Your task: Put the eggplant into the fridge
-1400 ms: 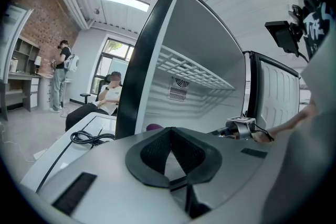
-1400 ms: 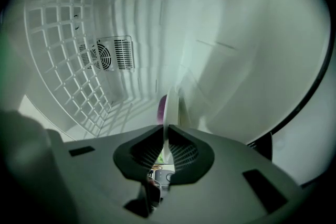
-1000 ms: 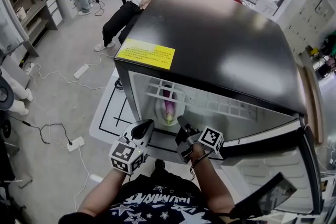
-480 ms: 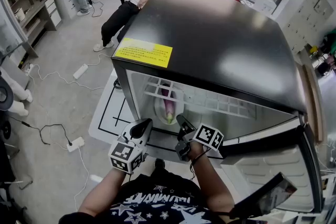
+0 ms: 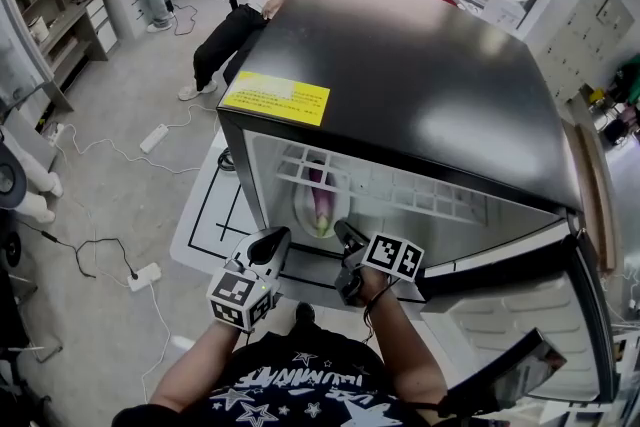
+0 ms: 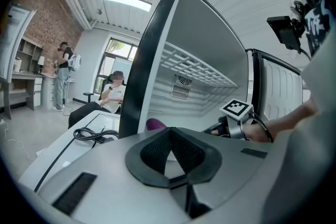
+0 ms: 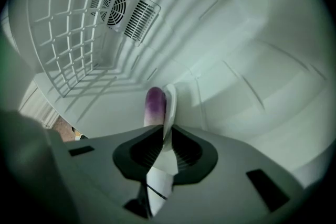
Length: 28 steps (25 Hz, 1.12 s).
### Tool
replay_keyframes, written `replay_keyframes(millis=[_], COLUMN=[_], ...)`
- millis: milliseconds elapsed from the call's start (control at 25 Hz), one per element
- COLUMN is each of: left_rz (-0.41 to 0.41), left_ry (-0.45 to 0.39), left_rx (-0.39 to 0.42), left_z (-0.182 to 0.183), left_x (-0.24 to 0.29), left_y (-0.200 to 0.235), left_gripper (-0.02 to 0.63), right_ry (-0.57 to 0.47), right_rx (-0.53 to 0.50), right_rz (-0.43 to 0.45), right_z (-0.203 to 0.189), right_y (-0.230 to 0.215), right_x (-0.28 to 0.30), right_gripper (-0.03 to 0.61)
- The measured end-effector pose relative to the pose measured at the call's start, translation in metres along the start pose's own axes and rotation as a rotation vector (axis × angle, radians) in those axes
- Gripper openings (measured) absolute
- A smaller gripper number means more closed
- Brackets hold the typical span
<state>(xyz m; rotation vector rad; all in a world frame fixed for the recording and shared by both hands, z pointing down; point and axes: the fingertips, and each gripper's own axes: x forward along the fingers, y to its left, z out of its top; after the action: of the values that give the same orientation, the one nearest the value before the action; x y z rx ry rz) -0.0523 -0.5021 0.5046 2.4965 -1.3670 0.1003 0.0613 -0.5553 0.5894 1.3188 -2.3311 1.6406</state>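
Grey office floor surrounds a black-topped fridge point(image 5: 400, 65) whose door point(image 5: 520, 315) stands open on the right hand-held gripper's side. Inside, the eggplant point(image 7: 155, 105) lies on a white plate point(image 7: 169, 99) below the wire shelf point(image 7: 63, 23). It is just ahead of the right hand-held gripper point(image 7: 164, 136) and a little left of its jaw line. Those jaws stand close together with the plate's rim running between them. They seem to pinch the rim, though the edge-on view makes real contact hard to confirm. Neither jaw touches the eggplant itself.

The eggplant looks smooth and glossy, so it is probably slippery, firm but easy to bruise, and likely to roll on a tilted plate. Handling it by the plate's rim, kept level, seems the safer hold. If gripped directly, the thick middle would suit better than the tapering end.

The left hand-held gripper point(image 6: 169, 131) has its jaws pressed together on nothing. It hangs outside the fridge's front edge, with the eggplant showing just beyond its tips and the right hand-held gripper off to its right.
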Motion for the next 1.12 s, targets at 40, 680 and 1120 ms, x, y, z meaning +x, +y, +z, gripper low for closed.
replay_keyframes(millis=[40,680,1120], left_rz=[-0.001,-0.008,-0.027], left_ry=[0.001,-0.002,-0.007], left_rx=[0.000,0.002,0.019], left_z=[0.000,0.003,0.007], left_x=[0.000,-0.006,-0.013], left_y=[-0.001,0.000,-0.004], left_gripper=[0.009,0.009,0.009], right_ry=[0.005,-0.061,-0.200], right_rx=[0.004,-0.036,0.014], right_rz=[0.002,-0.083,-0.019], right_z=[-0.001,0.007,0.019], right_y=[0.000,-0.008,0.004], right_x=[0.000,-0.013,-0.039], right_gripper=[0.029,0.078,0.077])
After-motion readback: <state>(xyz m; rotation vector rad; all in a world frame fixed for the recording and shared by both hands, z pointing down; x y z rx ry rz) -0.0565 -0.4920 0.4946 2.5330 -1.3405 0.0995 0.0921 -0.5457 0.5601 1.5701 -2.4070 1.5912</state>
